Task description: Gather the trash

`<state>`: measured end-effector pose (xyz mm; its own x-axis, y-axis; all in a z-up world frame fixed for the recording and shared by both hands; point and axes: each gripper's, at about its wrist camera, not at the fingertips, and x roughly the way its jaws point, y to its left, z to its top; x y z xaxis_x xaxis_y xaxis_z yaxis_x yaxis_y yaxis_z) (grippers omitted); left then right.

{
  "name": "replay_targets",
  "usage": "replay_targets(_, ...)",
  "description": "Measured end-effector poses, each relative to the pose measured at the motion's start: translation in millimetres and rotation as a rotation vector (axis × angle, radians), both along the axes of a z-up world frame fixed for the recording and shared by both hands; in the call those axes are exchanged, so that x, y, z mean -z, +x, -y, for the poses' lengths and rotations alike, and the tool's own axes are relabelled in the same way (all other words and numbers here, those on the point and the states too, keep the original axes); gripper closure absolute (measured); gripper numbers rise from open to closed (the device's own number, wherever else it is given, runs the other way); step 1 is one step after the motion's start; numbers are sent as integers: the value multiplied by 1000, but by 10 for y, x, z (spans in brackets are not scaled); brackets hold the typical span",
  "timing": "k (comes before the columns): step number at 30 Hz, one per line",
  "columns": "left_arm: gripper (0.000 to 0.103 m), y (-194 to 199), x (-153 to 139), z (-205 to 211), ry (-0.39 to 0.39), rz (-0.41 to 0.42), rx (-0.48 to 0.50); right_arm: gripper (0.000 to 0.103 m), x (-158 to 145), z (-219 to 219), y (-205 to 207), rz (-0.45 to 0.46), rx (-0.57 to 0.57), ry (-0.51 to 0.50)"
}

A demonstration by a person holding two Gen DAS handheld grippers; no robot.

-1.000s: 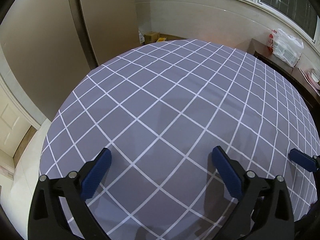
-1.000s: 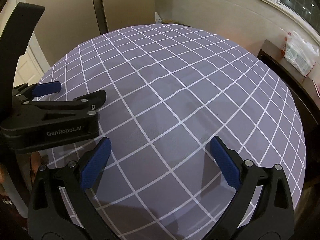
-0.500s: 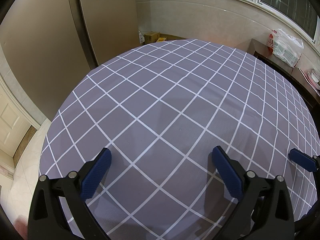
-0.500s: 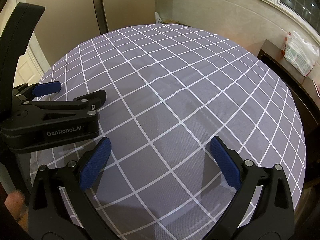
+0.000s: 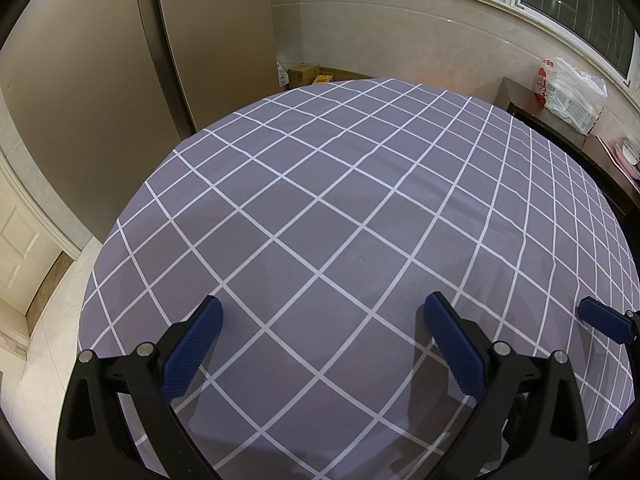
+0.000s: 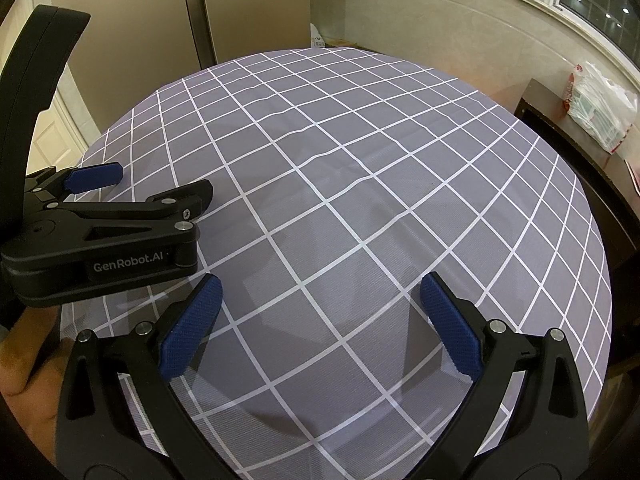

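No trash shows on the round table [image 5: 360, 208], which is covered with a grey cloth with white grid lines. My left gripper [image 5: 324, 312] is open and empty, hovering above the table's near edge. My right gripper [image 6: 318, 294] is open and empty too, above the near part of the table [image 6: 360, 160]. The left gripper also shows from the side in the right wrist view [image 6: 156, 186], at the left. One blue pad of the right gripper [image 5: 604, 318] shows at the right edge of the left wrist view.
A dark wooden sideboard [image 5: 560, 132] stands to the right of the table with a plastic bag of packets [image 5: 568, 92] on it. Cardboard boxes [image 5: 304, 74] sit on the floor by the far wall. Tall beige cabinet doors [image 5: 212, 40] stand behind the table at the left.
Nothing has visibly changed apart from a slight shift of both cameras; a hand has come into view at the lower left of the right wrist view.
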<state>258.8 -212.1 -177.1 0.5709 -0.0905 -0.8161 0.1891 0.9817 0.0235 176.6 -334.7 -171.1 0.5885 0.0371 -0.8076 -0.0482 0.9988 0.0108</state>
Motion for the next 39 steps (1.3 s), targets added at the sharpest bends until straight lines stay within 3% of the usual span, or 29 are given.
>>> replay_targets(24, 4, 73, -5, 18, 0, -2, -9, 6, 7, -7, 6, 0, 0, 0)
replay_targets(39, 4, -177, -67, -126, 29, -88, -113, 6, 4, -2, 4, 0, 0, 0)
